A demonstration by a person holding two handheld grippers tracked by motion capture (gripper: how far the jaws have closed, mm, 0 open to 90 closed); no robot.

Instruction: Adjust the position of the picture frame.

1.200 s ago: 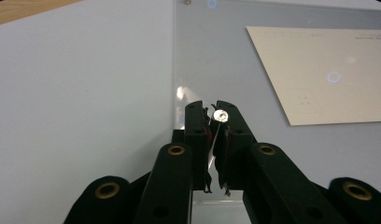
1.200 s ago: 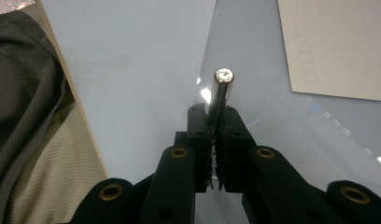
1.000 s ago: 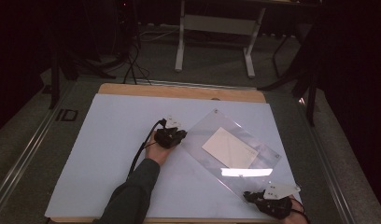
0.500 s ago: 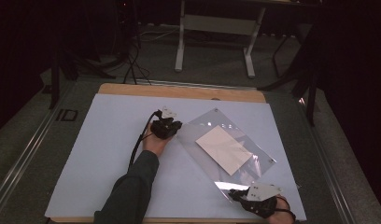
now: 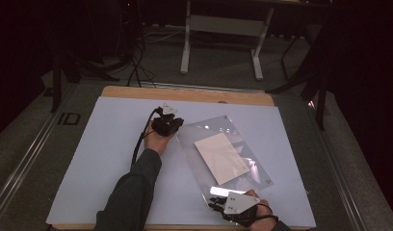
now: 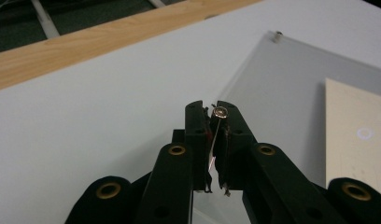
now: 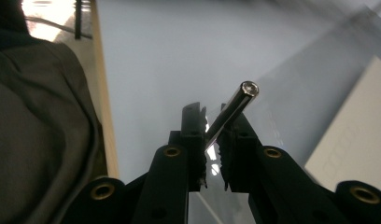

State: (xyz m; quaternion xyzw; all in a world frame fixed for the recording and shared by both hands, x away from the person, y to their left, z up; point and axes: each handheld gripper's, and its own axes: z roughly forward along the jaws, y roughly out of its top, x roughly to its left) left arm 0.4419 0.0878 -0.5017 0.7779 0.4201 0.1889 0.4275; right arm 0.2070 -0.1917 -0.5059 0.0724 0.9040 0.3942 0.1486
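Clear panel (image 5: 223, 154) on table (image 5: 103, 159), card (image 5: 221, 158) on panel

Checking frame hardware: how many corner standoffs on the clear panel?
4 likely: one in left tongs, one in right tongs, far corner, right corner.

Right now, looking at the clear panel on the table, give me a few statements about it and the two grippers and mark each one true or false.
1. The left gripper is shut on a corner of the clear panel. True.
2. The pale card lies off the panel, on the bare white tabletop. False: it lies within the panel's outline.
3. The right gripper clamps the panel's edge beside a metal standoff. True.
4. Both grippers hold the same corner. False: the left is at the far-left corner, the right at the near edge.
5. The white tabletop has a wooden border. True.
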